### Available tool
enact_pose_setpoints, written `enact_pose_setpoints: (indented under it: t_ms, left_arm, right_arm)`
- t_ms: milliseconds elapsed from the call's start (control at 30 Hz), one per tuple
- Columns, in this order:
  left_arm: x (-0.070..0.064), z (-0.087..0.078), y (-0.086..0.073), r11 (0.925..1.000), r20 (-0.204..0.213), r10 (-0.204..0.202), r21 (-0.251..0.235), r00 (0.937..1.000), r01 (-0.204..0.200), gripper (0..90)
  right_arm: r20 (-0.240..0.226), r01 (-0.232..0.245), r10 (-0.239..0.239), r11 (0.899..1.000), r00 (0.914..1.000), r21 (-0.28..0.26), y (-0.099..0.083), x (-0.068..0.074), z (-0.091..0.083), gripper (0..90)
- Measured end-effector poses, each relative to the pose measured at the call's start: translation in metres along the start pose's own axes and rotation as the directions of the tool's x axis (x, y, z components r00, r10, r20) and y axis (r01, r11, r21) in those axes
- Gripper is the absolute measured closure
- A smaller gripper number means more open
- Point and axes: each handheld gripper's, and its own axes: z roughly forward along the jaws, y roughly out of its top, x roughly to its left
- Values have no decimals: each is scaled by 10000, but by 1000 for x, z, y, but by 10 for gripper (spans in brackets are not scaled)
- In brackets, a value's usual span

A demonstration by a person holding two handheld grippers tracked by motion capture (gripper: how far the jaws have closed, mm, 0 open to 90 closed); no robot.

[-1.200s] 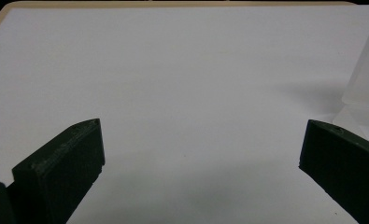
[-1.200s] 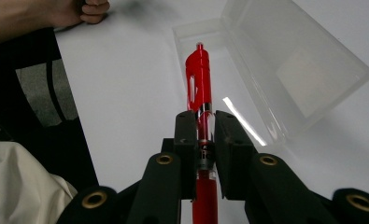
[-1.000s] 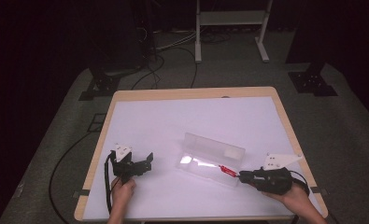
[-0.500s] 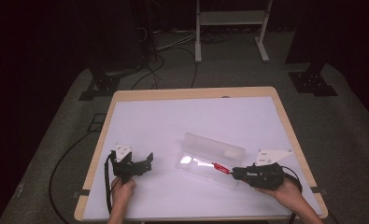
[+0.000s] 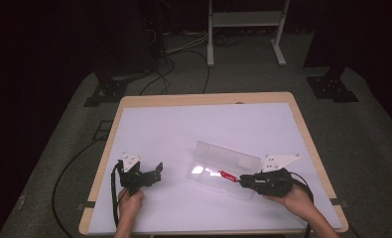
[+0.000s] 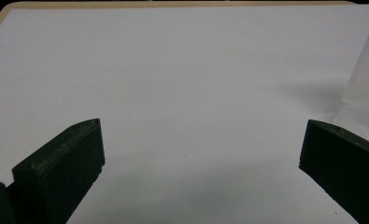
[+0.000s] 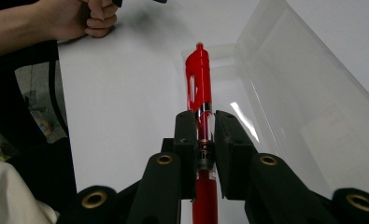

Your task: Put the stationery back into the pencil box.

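Right gripper clamped on red pen, tip aimed over open clear case near table's front-right edge, likely for stowing. Left gripper spread wide, empty, parked by front-left corner.

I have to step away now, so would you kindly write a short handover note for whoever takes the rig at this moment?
Right hand-held gripper: shut on the red pen, gripped near its middle, tip pointing into the clear plastic case.
Left hand-held gripper: open, holding nothing, resting over bare white table to the left of the case.
Case: open, lid standing up, near the front right of the table.
Done: pen picked up and brought over the case's tray.
Left, probably: lower the pen into the tray, release it, then likely close the lid. The left gripper could steady the case.
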Motion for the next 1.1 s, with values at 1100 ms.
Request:
enact_pose_setpoints:
  t_ms: [1100]
  left_arm:
    - [0,0,0,10000,16,15,7,10000,-15,0]
  right_arm:
    - [-73,82,-80,9995,9999,308,11,-10,30,790]
